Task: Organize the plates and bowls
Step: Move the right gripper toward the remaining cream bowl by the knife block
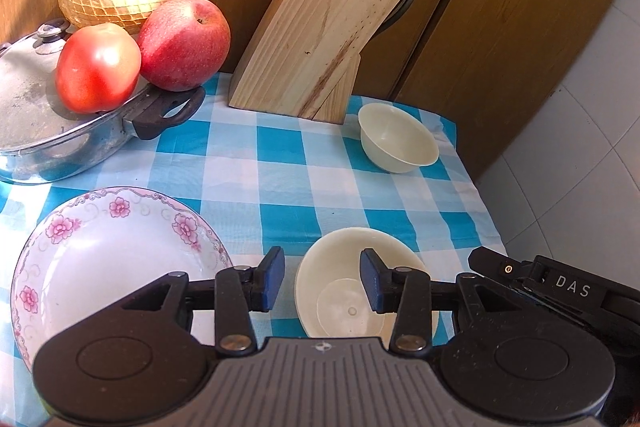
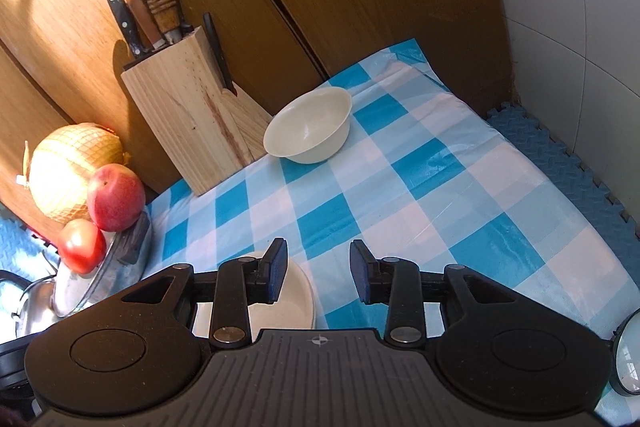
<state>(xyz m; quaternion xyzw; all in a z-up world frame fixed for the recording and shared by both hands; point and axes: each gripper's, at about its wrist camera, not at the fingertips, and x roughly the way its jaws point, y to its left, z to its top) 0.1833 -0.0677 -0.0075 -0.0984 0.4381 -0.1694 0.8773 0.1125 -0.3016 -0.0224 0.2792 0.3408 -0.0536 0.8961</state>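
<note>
The left gripper (image 1: 322, 277) has its jaws spread wide and holds nothing; in the lower middle of the left wrist view its blue pads (image 1: 273, 281) straddle the near rim of the small cream bowl (image 1: 352, 303). One pad stands over the bowl's hollow and the other outside its left edge, though whether either touches the rim cannot be told. That straddle looks like a rim pinch being lined up, probably so this bowl can be lifted and gathered with its kind.

The right gripper (image 2: 318, 277) is also parted wide and empty, in the lower middle of the right wrist view. Its left pad hangs over the edge of the same near bowl, while the space between its jaws shows only the checked cloth of the desk (image 2: 420, 195). It seems to be waiting or steadying, not grasping.

Outward from the jaws, the floral plate (image 1: 100, 267) lies flat at lower left of the left view, just beside the near bowl. The second cream bowl (image 1: 398, 139) sits upright, well apart at centre right, near the foot of the knife block (image 1: 316, 39). With the dishes scattered singly, I judge the sorting barely begun. At upper left a tomato (image 1: 98, 69) and an apple (image 1: 184, 43) perch on the lidded pan (image 1: 36, 131), clear of the work.
</note>
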